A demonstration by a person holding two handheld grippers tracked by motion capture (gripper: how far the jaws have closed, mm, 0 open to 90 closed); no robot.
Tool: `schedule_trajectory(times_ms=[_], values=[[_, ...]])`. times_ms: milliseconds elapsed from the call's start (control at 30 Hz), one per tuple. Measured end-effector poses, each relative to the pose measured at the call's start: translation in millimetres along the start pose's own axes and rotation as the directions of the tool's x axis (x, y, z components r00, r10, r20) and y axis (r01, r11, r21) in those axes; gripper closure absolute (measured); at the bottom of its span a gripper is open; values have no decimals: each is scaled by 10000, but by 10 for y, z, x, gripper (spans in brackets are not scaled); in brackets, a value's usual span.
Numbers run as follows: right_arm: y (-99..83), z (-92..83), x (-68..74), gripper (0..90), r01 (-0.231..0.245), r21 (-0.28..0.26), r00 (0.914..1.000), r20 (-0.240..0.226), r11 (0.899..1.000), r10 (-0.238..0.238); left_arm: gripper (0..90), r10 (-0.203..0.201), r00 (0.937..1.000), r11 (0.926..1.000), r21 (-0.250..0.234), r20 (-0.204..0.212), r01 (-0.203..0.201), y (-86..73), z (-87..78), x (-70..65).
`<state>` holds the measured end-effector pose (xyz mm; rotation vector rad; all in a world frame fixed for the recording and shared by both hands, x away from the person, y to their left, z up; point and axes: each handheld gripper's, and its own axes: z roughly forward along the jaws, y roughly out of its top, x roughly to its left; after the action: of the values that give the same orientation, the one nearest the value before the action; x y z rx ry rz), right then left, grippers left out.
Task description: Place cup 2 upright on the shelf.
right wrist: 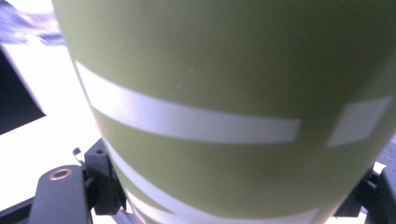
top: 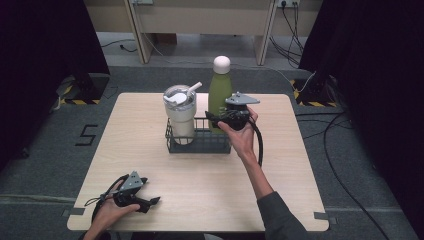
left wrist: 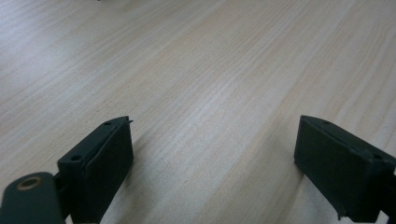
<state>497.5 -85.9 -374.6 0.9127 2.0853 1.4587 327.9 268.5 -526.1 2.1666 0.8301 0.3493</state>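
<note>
A square worktop (top: 150,165) of pale wood grain with rounded corners is seen in the high view, standing on a grey carpeted floor (top: 45,165). Near its middle, toward the far edge, a dark wire basket (top: 200,143) is set directly on the surface. At the near left corner, the left gripper (top: 152,201) is rested on the wood, its jaws spread wide apart with bare grain between them in the left gripper view. Dark tape patches are stuck at the two near corners of the worktop.

even overhead light, dark edges, blurred overexposed close-up
</note>
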Motion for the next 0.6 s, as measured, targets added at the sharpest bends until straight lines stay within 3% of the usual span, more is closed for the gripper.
schedule_trajectory(times_ms=[267, 600], values=[[-125, 170, -118, 208, -270, 201, 9994, 214, 9994, 265, 112, 16, 10000, 10000, -3, -2, -16, 0, 0, 1], [-191, 258, -84, 208, -279, 231, 9995, 118, 9993, 277, 115, 23, 10000, 10000, -29, -25, -23, -1, 0, 0]])
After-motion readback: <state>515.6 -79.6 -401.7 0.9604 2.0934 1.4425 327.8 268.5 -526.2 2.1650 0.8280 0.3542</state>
